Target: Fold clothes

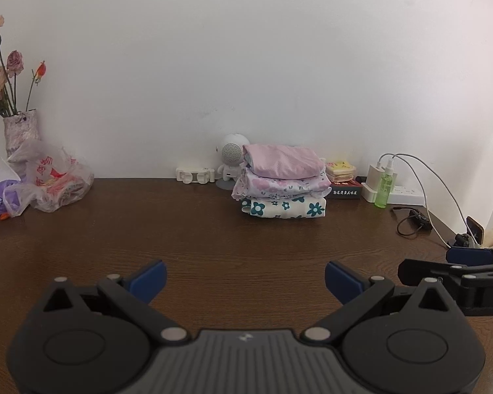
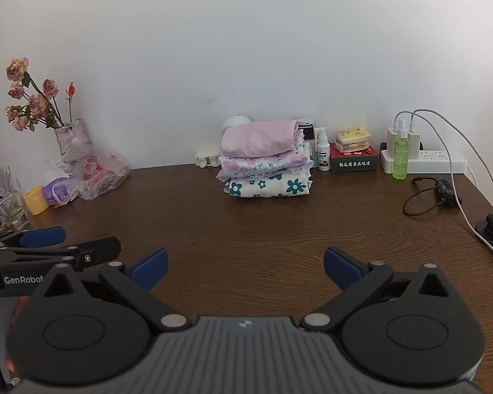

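Observation:
A stack of three folded clothes [image 1: 282, 184] [image 2: 266, 161] sits at the back of the brown table by the wall: a pink piece on top, a lilac flowered one in the middle, a white one with teal flowers below. My left gripper [image 1: 245, 279] hovers open over bare table well in front of the stack, nothing between its blue pads. My right gripper [image 2: 245, 267] is likewise open and holds nothing. Each gripper shows at the edge of the other's view: the right gripper [image 1: 457, 262] from the side, the left gripper [image 2: 62, 243] from the side.
A vase of dried roses [image 2: 72, 134] and plastic bags [image 2: 95, 170] stand back left, with a yellow cup [image 2: 36, 200] and a glass [image 2: 13, 211]. A power strip [image 2: 427, 161], green spray bottle [image 2: 400, 154], cables [image 2: 443, 197], a red box [image 2: 353, 161] and a white speaker [image 1: 231, 156] line the back right.

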Demonstrator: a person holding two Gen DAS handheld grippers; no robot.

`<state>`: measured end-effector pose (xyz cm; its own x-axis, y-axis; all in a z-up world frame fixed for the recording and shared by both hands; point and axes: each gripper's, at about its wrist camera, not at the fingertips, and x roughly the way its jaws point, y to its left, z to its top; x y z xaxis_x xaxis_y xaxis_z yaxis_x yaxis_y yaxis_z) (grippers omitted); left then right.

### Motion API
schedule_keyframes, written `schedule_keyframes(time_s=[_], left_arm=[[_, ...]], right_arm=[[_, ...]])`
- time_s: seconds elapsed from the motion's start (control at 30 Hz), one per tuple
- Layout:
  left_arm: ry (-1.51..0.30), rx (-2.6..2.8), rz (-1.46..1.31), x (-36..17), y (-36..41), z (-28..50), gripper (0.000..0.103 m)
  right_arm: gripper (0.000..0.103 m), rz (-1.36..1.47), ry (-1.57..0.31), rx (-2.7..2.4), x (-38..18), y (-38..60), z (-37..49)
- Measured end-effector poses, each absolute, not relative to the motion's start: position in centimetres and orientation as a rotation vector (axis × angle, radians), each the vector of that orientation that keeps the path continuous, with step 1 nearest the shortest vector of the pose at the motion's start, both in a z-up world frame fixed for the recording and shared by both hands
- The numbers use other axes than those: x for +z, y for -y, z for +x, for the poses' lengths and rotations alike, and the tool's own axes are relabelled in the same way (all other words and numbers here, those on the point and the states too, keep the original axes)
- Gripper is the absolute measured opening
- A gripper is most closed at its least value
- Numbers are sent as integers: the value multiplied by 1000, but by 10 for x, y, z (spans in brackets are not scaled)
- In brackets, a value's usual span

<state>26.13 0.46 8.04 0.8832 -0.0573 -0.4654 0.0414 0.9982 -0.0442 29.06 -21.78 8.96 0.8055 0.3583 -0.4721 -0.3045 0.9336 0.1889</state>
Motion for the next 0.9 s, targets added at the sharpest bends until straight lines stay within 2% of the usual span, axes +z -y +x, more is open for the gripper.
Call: schedule_keyframes(time_s=[0.9], left_arm=[[-458,-77,-73,32,-18,76,103]], right_arm=[[103,54,-507,376,53,221,105]])
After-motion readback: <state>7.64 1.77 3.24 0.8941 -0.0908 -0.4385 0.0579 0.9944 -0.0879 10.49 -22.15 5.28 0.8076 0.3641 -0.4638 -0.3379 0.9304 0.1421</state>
